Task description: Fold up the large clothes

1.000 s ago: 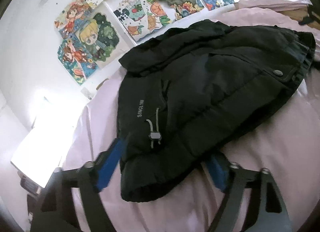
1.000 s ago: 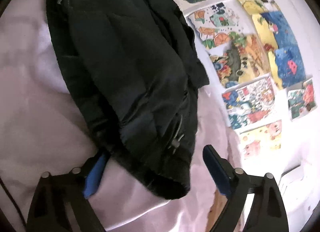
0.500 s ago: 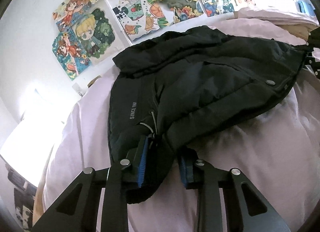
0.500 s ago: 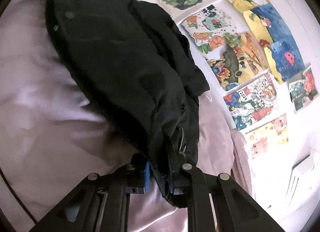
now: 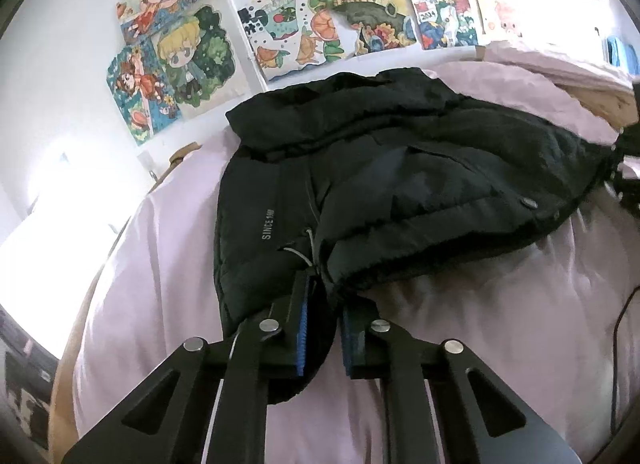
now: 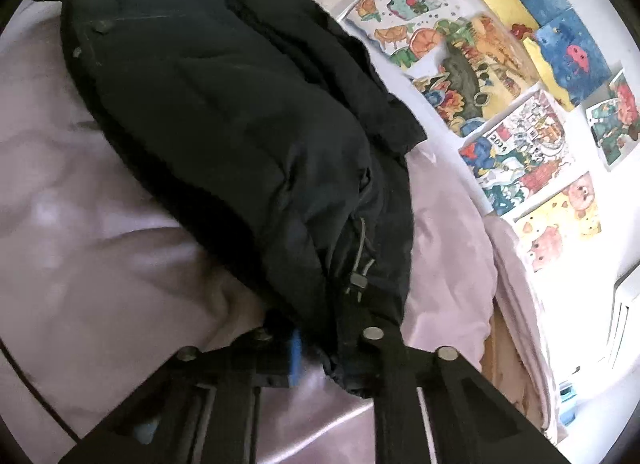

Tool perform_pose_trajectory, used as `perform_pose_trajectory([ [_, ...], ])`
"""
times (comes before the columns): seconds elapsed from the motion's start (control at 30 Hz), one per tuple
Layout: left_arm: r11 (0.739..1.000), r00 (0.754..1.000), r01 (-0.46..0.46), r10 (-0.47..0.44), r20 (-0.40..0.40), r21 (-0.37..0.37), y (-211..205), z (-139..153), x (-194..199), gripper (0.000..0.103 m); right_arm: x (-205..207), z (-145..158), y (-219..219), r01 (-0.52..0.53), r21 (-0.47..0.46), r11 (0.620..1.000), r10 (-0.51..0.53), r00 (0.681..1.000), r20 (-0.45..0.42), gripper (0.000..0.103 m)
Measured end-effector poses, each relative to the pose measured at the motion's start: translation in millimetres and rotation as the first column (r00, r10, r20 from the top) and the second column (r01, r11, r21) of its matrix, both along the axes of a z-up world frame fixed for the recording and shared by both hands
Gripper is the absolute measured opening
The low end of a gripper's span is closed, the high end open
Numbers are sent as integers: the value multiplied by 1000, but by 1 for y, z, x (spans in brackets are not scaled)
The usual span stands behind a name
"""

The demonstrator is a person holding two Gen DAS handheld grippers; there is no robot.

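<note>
A black padded jacket (image 5: pixel 400 168) lies spread on a pink bedsheet (image 5: pixel 480 324), with "SINCE" printed near its hem. My left gripper (image 5: pixel 324 288) has its jaws closing on the near hem corner beside a drawcord, and the blue pads press the fabric, which bulges out below them. In the right wrist view the same jacket (image 6: pixel 224 112) runs away to the upper left. My right gripper (image 6: pixel 332 328) is shut on its other hem corner, just below a cord toggle (image 6: pixel 358 282). The cloth hides most of the right finger's pad.
Colourful drawings (image 5: pixel 320 24) cover the white wall behind the bed, also in the right wrist view as posters (image 6: pixel 500 64). Folded pink bedding (image 5: pixel 540 64) lies at the far right. A thin dark cable (image 5: pixel 624 324) runs over the sheet. Strong light comes from the left.
Both grippers went from wide open around the jacket's hem to closed on it. The left one has since lifted slightly, and the hem bunches between its pads.
</note>
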State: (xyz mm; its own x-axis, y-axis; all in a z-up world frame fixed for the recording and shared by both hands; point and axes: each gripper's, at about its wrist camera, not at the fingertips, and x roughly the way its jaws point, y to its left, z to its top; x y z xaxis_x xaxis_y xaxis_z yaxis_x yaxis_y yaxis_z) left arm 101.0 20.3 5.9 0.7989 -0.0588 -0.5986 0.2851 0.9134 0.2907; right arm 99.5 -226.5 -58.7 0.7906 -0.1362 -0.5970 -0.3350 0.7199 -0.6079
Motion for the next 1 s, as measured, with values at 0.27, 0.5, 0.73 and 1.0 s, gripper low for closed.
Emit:
perform_pose_trajectory([
  [0.27, 999, 999, 16, -14, 42, -30, 10, 6, -18, 2, -34, 25, -1, 12, 37, 999, -13, 999, 41, 6],
  [0.5, 997, 998, 33, -29, 61, -71, 24, 10, -27, 2, -45, 31, 7, 12, 11, 1000, -13, 998, 68, 6],
  [0.73, 992, 984, 65, -47, 171, -105, 30, 23, -50, 2, -61, 43, 7, 74, 95, 993, -85, 989, 120, 5],
  [1.0, 980, 974, 109, -72, 216, -166, 50, 52, -94, 2, -113, 84, 8, 135, 238, 962, -179, 968, 173, 5],
])
